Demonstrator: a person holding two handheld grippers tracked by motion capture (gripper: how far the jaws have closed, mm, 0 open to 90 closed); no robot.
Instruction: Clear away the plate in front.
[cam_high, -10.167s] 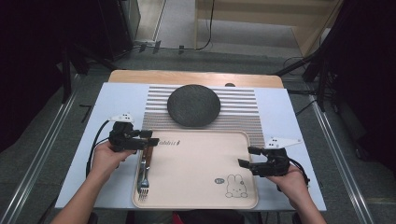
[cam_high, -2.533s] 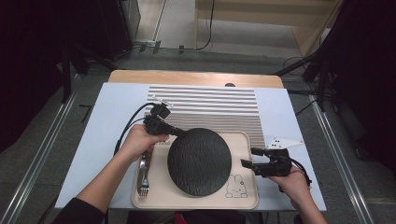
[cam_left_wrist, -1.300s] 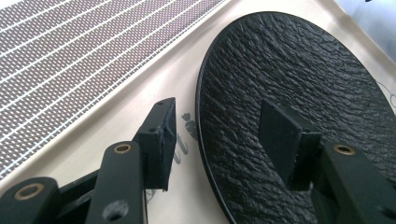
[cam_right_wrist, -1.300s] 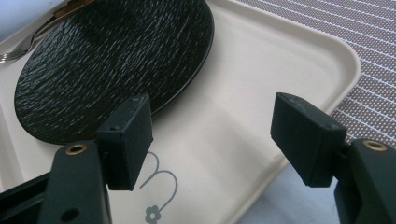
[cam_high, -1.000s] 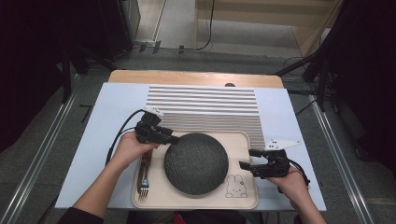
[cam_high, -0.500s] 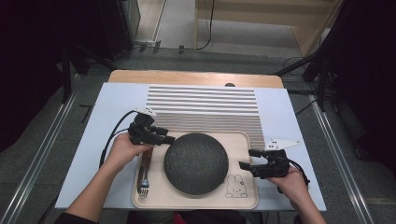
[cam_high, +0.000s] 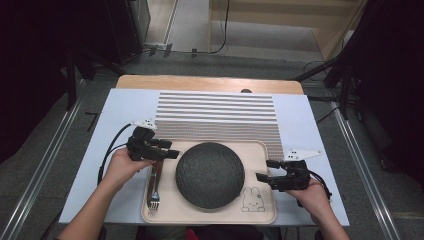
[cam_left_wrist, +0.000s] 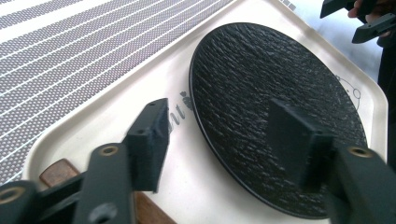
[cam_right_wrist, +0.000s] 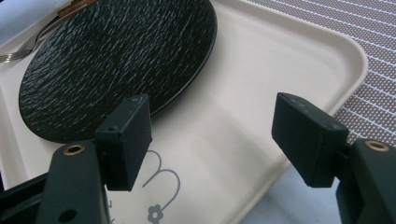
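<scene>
The plate (cam_high: 210, 174) was round, near black, with a rough slate-like grain across its flat face and a thin raised edge. It lay flat in the middle of the cream tray (cam_high: 260, 150), which had a small rabbit drawing (cam_high: 252, 200) in its near right corner. A fork (cam_high: 154, 187) lay along the tray's left side, its handle apparently wooden, though the view there was poor.

The left tool (cam_high: 172, 151) hovered just beside the plate's left rim; its jaws had just been opening and stood apart with nothing between them. The right tool (cam_high: 261, 171) stood at the tray's right edge, jaws apart and empty.

The tray sat on a pale blue worktop (cam_high: 110, 125), overlapping a striped grey mat (cam_high: 215, 112). Grey floor and dark equipment surrounded it.
</scene>
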